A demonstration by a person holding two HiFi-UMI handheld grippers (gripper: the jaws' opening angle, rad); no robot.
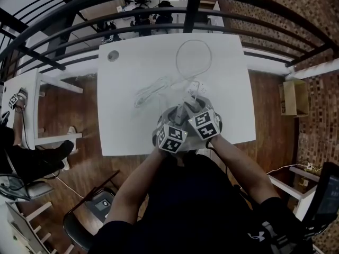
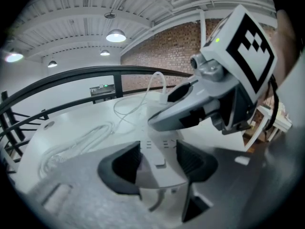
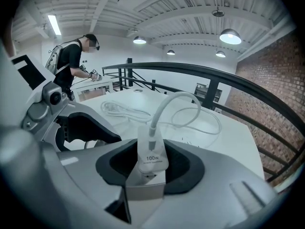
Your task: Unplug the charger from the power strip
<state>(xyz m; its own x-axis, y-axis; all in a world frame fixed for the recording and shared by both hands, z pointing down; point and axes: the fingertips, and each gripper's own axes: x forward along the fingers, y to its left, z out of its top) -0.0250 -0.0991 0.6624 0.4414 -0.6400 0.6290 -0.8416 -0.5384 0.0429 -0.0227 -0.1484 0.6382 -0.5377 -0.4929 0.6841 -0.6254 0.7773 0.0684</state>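
We saw the white charger [image 3: 152,157] standing upright on the power strip [image 2: 151,149], at the centre of the head view, just above the two marker cubes. The right gripper [image 3: 151,173] had closed on it, a dark pad against each side. Its thick white cable [image 3: 157,112] rose from the top and ran off in a wide loop toward the far edge of the surface.

The left gripper [image 2: 158,162] was clamped across the near end of the strip, which filled its gap, so its jaws stood fairly wide. The strip's own cord [image 3: 120,110] lay in a loose bundle to the left of the charger.

All this rested on a plain white table [image 1: 132,126], bare but for the cables and a small round disc [image 1: 113,55] in its upper-left corner. Under the table ran a dark wooden floor [image 1: 270,105].

A black curved railing [image 1: 185,12] arched across the top of the head view, and a brick wall [image 1: 318,15] filled the upper right. A cardboard box [image 1: 294,97] sat at the right edge, and a second white table [image 1: 26,105] stood at the left.

In the right gripper view, another person [image 3: 71,61] stood at the upper left. Round lamps [image 3: 230,36] hung from a white ribbed ceiling.
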